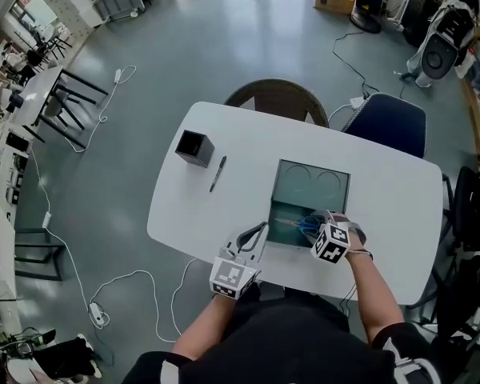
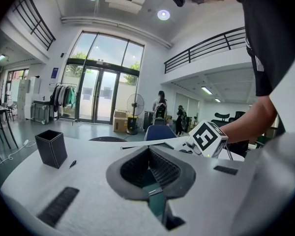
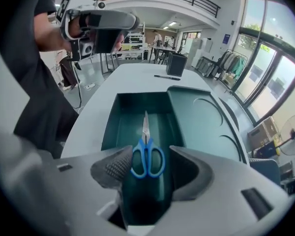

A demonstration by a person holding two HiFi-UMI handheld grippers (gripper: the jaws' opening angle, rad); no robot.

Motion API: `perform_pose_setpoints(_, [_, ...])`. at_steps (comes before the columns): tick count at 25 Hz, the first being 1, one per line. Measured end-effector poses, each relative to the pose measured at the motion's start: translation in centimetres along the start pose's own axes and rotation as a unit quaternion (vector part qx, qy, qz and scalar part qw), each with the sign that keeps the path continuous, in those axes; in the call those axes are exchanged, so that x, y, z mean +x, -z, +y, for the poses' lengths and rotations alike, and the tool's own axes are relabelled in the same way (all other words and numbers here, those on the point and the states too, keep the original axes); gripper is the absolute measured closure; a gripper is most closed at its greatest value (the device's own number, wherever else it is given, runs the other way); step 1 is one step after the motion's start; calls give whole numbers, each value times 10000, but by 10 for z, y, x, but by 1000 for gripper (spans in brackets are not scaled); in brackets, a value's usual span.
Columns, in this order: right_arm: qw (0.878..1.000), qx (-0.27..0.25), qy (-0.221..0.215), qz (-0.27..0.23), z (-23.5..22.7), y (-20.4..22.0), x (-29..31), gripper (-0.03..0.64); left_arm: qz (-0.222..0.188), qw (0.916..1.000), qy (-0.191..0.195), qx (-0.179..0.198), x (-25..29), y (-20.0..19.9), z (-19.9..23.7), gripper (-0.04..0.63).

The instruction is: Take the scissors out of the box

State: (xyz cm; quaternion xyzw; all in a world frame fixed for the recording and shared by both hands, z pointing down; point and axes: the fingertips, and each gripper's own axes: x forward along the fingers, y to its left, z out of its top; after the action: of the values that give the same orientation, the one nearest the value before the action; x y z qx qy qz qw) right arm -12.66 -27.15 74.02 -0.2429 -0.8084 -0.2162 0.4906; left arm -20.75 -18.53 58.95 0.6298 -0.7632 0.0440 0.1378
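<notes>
An open teal box sits on the white table, its lid laid flat behind it. Blue-handled scissors lie on the box floor with the blades pointing away from my right gripper. That gripper is tipped down into the box and open, its jaws on either side of the handles, and the right pad stands off them. My left gripper hovers at the box's near-left corner. Its jaws are shut tip to tip, and teal box wall shows through the gap beneath them.
A black square pen holder and a black pen sit on the left half of the table. Chairs stand along the far edge. Cables trail over the floor at the left.
</notes>
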Motion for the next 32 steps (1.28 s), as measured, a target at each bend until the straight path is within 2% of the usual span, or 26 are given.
perform_pose_setpoints(7, [9980, -213, -205, 566, 11, 11, 25, 406, 58, 9999, -129, -78, -6, 7, 7, 583])
perform_pose_setpoints(12, [9963, -283, -209, 787, 10, 11, 35, 426, 21, 9999, -149, -69, -7, 6, 10, 583])
perform_pose_setpoints(18, [9951, -269, -281, 912, 10, 12, 42, 481, 29, 9998, -156, -70, -7, 6, 12, 583])
perform_pose_setpoints(24, [9945, -167, -479, 912, 11, 10, 44, 505, 7, 9999, -97, -82, -5, 8, 13, 583])
perform_pose_setpoints(32, [9943, -164, -489, 935, 14, 10, 40, 524, -56, 10000, -40, -65, -4, -1, 8, 583])
